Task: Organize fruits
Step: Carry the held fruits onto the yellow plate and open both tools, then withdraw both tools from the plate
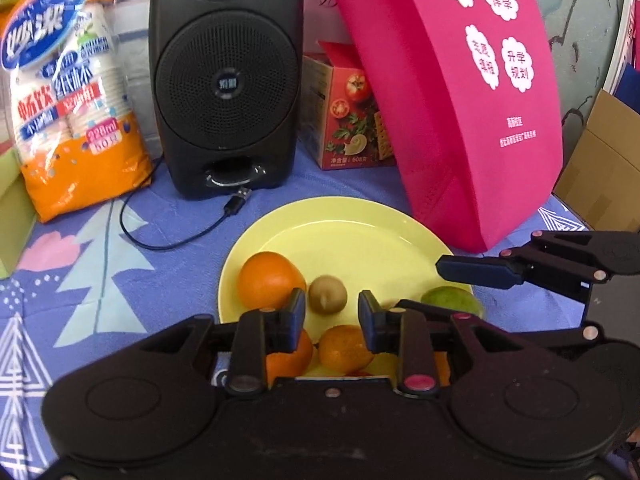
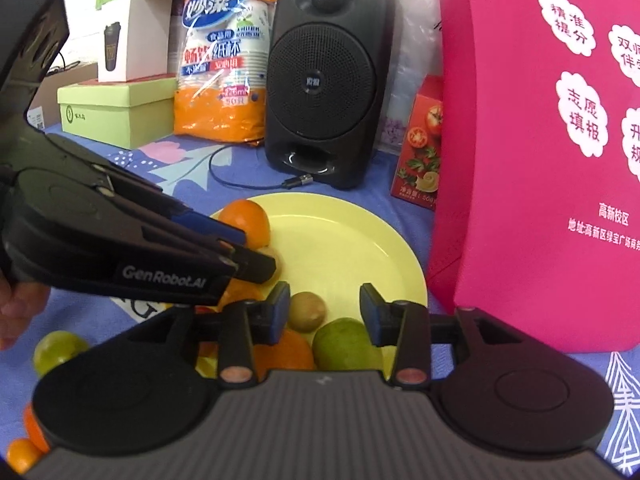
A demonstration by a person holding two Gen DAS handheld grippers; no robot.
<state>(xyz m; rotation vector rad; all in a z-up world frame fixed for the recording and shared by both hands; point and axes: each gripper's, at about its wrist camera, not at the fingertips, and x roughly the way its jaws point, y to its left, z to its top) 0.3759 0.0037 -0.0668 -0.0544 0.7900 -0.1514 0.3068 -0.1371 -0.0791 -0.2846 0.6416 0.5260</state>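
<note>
On the far left of the right wrist view, a few fruits lie off the plate on the blue patterned tablecloth (image 2: pixel 248 164): a round yellow-green fruit (image 2: pixel 59 350) and, at the lower edge, some small orange citrus (image 2: pixel 22 454). These look like the pieces not yet gathered, so the task seems partway done, with collection onto the round pale-yellow plate (image 1: pixel 360 240) the step in hand. Next to them, the left gripper (image 2: pixel 256 258) reaches in from the left at a low slant, its nose over the near-left part of the plate; its fingers stand apart with nothing between them, which its own camera confirms (image 1: pixel 331 312). Below that gap sit a large round orange (image 1: pixel 270 280), a small brown kiwi-like fruit (image 1: pixel 328 294) just beside it, and a smaller orange citrus fruit (image 1: pixel 344 348) nearer the camera, all on the plate. Further right lies a green pear-shaped fruit (image 2: pixel 346 346) at the plate's near-right edge, with the right gripper (image 2: pixel 324 312) level above it, its fingers also apart and empty. In the left wrist view one blue-padded finger of that gripper juts in from the right over the plate's rim. My guess is that the next move calls for one gripper to swing left to the stray fruits, come down around one and close gently, since round fruit will roll. Behind stand a black loudspeaker (image 1: pixel 226 76) and a tall magenta fabric bag (image 1: pixel 460 100).
</note>
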